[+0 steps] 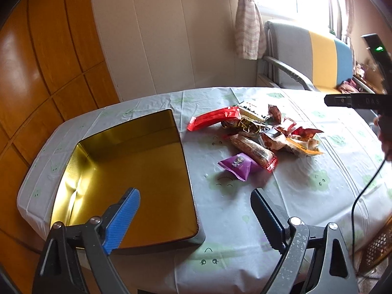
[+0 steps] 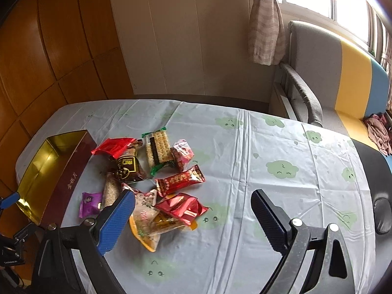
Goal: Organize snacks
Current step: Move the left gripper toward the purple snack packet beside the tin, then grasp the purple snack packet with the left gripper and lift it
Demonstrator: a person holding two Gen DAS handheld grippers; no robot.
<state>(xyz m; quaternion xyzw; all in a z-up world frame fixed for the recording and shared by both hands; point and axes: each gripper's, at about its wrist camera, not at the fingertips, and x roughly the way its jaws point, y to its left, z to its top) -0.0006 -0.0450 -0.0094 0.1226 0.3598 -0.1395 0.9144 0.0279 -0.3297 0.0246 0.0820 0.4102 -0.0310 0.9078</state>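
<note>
An open tin box (image 1: 127,171) with a gold inside and maroon outer wall (image 2: 66,178) stands empty at the table's left. A pile of wrapped snacks (image 1: 259,134) lies to its right: a purple packet (image 1: 238,165), a long red packet (image 1: 213,118), a cracker pack (image 2: 158,149), a red bar (image 2: 180,180) and several others. My left gripper (image 1: 196,197) is open and empty, above the box's near right corner. My right gripper (image 2: 193,202) is open and empty, above the pile's near edge.
The table (image 2: 281,196) has a pale cloth with green cloud prints. A grey, yellow and blue sofa (image 2: 343,73) stands behind it at the right. Wooden panels (image 1: 36,73) line the left wall. A black cable (image 1: 365,191) hangs at the right.
</note>
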